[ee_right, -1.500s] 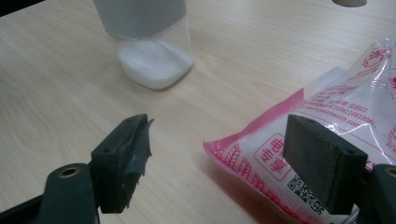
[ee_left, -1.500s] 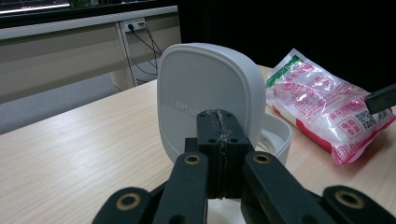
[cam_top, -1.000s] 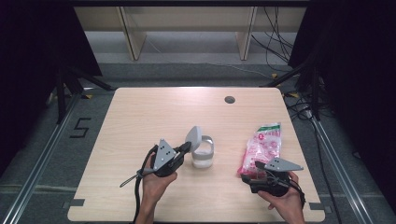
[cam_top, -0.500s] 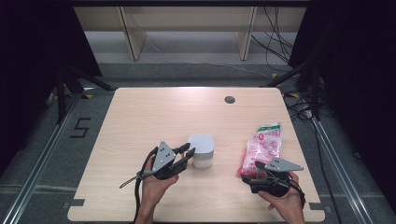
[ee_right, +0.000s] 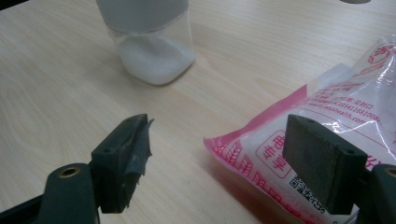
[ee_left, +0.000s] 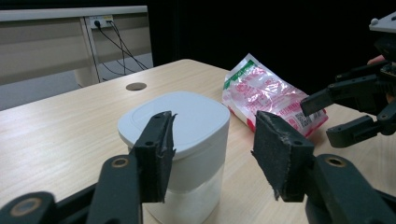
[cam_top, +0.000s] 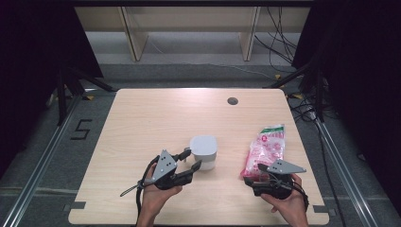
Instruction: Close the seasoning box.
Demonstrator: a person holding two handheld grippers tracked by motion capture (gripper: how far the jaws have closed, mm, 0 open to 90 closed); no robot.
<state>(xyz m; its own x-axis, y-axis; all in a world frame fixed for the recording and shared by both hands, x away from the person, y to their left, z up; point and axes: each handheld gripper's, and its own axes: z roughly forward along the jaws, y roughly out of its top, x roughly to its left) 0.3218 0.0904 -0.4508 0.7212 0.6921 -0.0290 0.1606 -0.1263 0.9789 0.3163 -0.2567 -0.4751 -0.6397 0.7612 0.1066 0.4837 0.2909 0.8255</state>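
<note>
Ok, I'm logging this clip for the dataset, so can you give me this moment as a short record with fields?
Surface: wooden table
Jar: white lid, clear body, white powder at the bottom, upright, lid on
Bag: pink and white, sealed, lying flat to the jar's right
Left hand-held gripper: open, jaws either side of the jar's lid, not touching
Right hand-held gripper: open, at the bag's near end

A large digit "5" [cam_top: 81, 129] is marked on the floor at the left of the high view, beside the table. The pink-and-white bag [ee_right: 327, 140] carries red Chinese characters, a QR code and a partly legible web address ending in "health.com"; the characters are too small to read.
</note>
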